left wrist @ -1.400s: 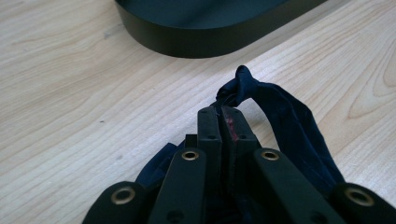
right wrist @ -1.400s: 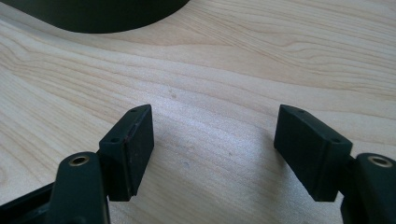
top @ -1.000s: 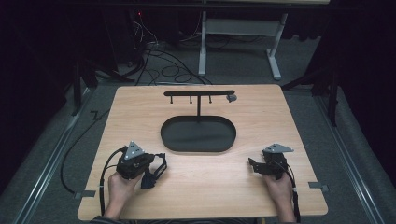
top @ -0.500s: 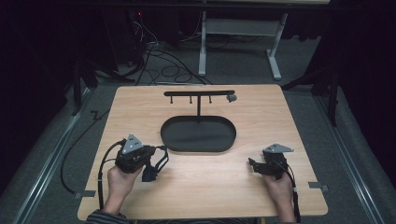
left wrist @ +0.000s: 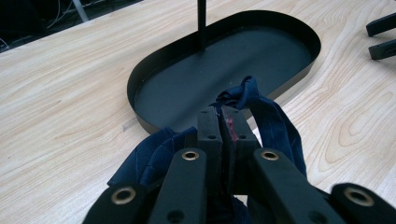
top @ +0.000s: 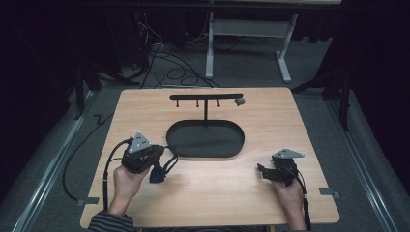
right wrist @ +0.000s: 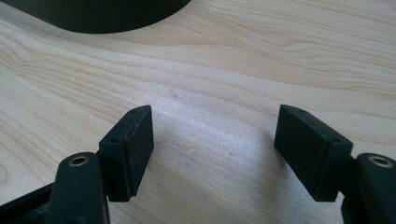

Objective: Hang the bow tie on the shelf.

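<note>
My left gripper is shut on a dark blue piece of cloth, which bunches around both jaws and hangs below them. It is held a little above the wood, just left of the black oval tray. My right gripper rests low at the table's front right, open, with only bare wood between its pads. Its two jaws also appear far off in the left gripper view.
A black T-shaped rack with small hooks rises on a post from the tray's back edge. A small grey piece sits at the bar's right end. Cables and a desk frame lie on the floor behind the table.
My left gripper has lifted off the table with the blue cloth and edged toward the tray. The right gripper has stayed put.
</note>
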Action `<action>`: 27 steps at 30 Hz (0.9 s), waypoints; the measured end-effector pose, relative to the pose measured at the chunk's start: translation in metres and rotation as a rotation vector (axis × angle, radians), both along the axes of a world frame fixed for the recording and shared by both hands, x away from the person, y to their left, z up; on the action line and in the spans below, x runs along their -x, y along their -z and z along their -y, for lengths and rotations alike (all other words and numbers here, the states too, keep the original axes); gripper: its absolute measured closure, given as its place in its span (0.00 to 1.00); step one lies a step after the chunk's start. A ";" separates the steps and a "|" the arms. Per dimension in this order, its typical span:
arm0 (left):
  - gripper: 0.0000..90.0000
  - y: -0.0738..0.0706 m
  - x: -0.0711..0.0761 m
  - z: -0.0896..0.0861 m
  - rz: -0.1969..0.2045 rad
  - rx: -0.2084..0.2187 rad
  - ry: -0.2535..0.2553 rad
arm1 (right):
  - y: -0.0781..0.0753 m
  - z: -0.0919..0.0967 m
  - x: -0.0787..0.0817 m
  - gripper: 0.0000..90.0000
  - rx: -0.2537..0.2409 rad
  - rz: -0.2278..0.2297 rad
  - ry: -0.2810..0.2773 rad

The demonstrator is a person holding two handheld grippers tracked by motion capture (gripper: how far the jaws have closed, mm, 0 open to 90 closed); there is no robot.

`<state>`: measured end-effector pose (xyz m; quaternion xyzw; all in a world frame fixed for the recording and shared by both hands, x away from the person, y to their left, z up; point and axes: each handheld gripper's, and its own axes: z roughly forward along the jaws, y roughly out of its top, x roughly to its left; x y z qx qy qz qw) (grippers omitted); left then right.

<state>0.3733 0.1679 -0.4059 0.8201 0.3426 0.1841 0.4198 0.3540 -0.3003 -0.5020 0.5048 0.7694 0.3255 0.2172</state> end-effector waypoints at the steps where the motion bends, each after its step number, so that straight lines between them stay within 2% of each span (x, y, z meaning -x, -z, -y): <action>1: 0.96 0.000 0.000 0.000 0.000 0.000 0.000 | 0.000 0.000 0.000 0.33 0.000 0.000 0.000; 15: 0.96 -0.022 -0.007 0.006 0.039 0.010 0.021 | 0.000 0.000 0.000 0.33 0.000 0.000 0.000; 19: 0.96 -0.027 -0.010 0.010 0.044 -0.010 0.031 | 0.000 0.000 0.000 0.33 0.000 0.000 0.000; 27: 0.96 -0.034 -0.016 0.013 0.056 0.005 0.028 | 0.000 0.000 0.000 0.33 0.000 0.000 -0.001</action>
